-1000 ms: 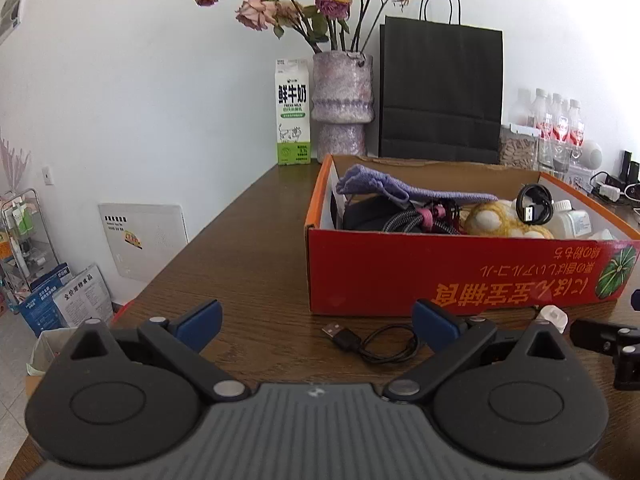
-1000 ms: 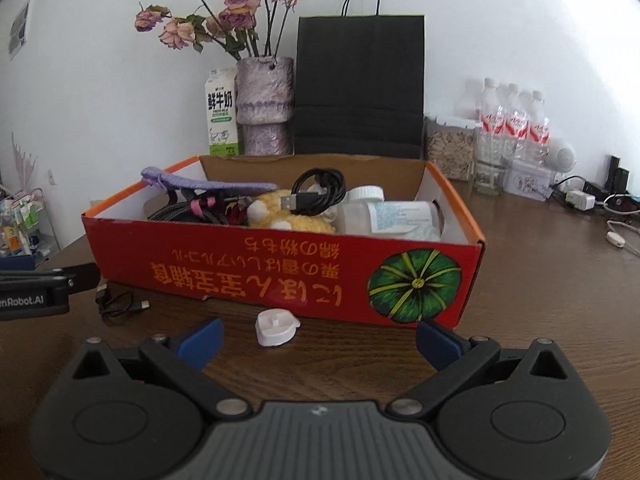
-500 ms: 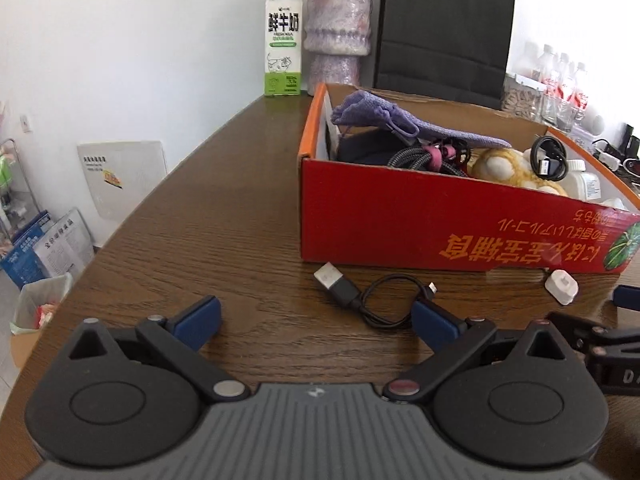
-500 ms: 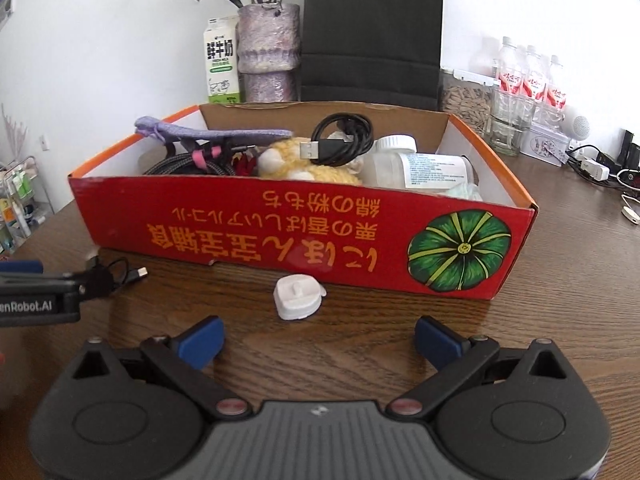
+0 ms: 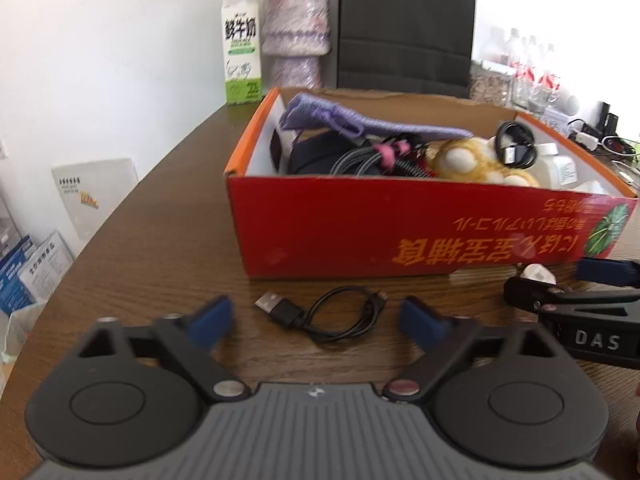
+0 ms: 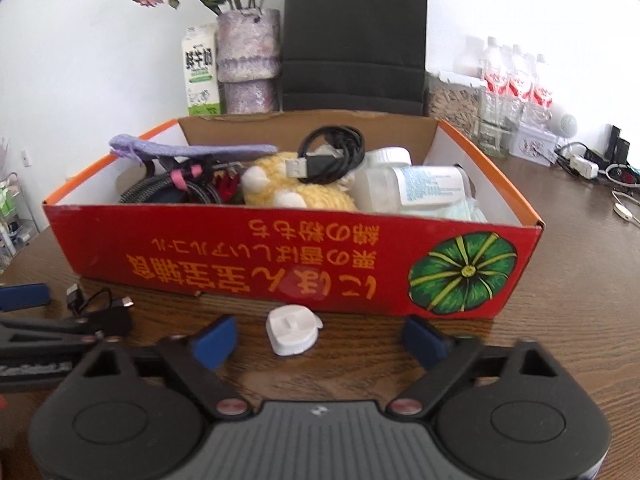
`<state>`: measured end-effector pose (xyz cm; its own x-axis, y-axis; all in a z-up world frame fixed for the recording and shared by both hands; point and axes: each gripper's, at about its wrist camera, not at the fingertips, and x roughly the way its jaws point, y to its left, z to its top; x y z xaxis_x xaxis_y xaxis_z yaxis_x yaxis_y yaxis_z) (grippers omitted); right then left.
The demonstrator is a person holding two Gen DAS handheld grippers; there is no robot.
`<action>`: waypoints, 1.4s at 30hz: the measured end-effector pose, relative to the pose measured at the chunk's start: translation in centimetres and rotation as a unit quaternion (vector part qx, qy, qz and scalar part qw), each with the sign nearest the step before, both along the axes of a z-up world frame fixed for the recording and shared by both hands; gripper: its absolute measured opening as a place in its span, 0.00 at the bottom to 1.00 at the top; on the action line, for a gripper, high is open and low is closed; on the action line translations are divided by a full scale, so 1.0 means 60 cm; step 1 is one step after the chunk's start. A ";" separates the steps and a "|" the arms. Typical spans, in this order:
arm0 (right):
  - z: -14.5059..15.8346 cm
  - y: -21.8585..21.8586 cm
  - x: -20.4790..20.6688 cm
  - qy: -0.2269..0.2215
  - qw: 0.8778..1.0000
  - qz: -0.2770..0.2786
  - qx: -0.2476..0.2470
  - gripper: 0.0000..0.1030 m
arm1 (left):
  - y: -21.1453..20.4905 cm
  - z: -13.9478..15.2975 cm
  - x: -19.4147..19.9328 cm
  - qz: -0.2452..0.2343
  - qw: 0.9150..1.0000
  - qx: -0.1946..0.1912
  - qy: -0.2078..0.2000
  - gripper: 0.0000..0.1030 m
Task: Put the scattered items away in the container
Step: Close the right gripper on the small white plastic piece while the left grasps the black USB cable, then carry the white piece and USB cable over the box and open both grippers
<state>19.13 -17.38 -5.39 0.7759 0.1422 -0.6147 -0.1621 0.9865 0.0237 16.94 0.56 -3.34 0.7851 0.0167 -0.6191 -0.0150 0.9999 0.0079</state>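
- The step in hand looked like a double pickup: the left gripper (image 5: 316, 316) lined up on the black USB cable (image 5: 320, 316), the right gripper (image 6: 318, 338) on the white adapter (image 6: 293, 330).
- Both items lay on the desk (image 5: 160, 220) just in front of the red box (image 5: 400, 232), near its front wall.
- To do it well, each pair of fingers should settle low around its item before pinching; the loose cable loop would be best caught at the bunched part.
- The left fingers (image 5: 210, 320) were fairly wide and closing, the cable between them, not yet touched.
- The right fingers (image 6: 214, 340) were closing likewise, the adapter between them, not yet pressed.
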 end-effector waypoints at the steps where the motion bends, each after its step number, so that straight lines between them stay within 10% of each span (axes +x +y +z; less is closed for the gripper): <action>1: 0.002 0.000 -0.004 -0.007 1.000 0.007 0.004 0.45 | -0.001 0.001 -0.002 -0.002 1.000 0.000 -0.005 0.63; 2: 0.003 -0.002 -0.008 -0.011 1.000 0.015 0.009 0.24 | 0.001 0.001 -0.004 -0.002 1.000 -0.003 -0.009 0.52; 14: 0.011 -0.013 -0.016 -0.011 0.998 0.032 0.058 0.24 | 0.004 0.005 -0.029 -0.005 0.999 -0.037 -0.032 0.30; 32: 0.045 -0.023 -0.088 -0.129 0.987 0.064 0.075 0.24 | -0.013 0.060 -0.108 -0.027 0.987 -0.039 -0.152 0.25; 42: 0.134 -0.064 0.011 -0.202 0.977 0.008 0.073 0.24 | -0.087 0.145 0.031 -0.038 0.975 -0.061 -0.212 0.25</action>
<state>19.76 -21.23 2.63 0.9478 0.2196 -0.2313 -0.2028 0.9747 0.0945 18.82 -4.67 5.36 0.9666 -0.1055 -0.2334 0.0835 0.9912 -0.1025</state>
